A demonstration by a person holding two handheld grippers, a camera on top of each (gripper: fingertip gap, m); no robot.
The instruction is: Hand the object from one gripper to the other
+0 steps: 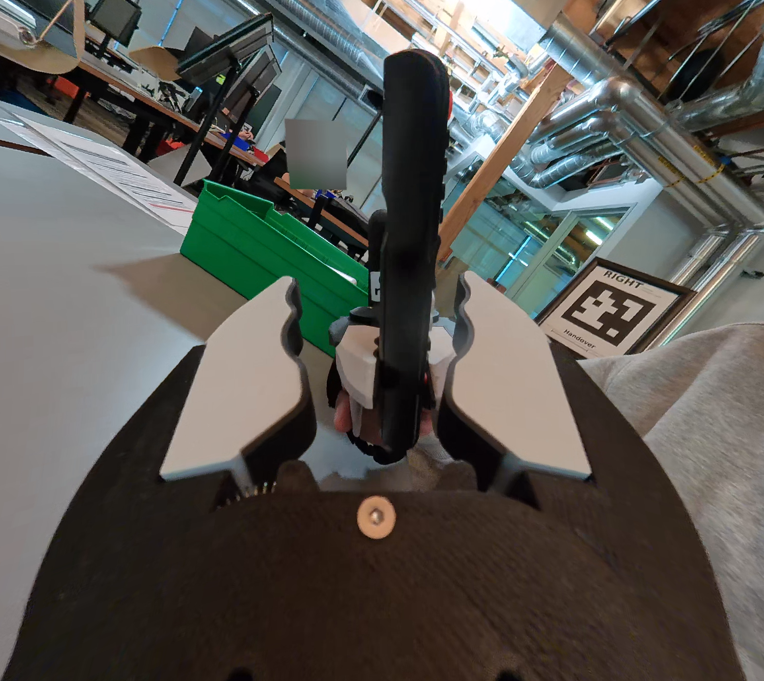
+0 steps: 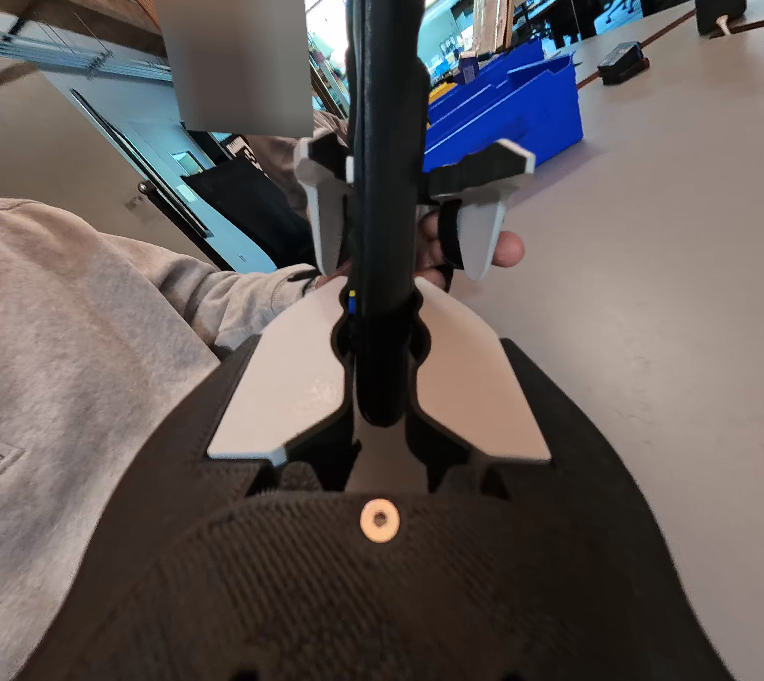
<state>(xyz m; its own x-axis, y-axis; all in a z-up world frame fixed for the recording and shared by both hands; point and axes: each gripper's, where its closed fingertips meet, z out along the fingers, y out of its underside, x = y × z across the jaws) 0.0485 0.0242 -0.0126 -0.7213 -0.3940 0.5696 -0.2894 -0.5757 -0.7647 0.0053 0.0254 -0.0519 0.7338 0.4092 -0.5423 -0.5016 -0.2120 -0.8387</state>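
A long black remote control (image 1: 407, 186) stands upright between the two grippers above the grey table (image 1: 62, 289). My right gripper (image 2: 380, 289) is shut on the remote's near end (image 2: 386, 82). It also shows in the left wrist view (image 1: 399, 359), clamped on the remote's lower part. My left gripper (image 1: 378, 283) is open, with a finger on each side of the remote and a gap to both. In the right wrist view its white fingers (image 2: 324, 215) straddle the remote farther up without touching it.
A green bin (image 1: 256, 243) stands on the table behind the remote, with a framed marker sign (image 1: 607, 310) to its right. A blue bin (image 2: 516, 111) and a small black box (image 2: 622, 62) sit on the table (image 2: 620, 289). Grey sleeves flank both grippers. Across from one pair of fingers to the other is roughly 6 cm.
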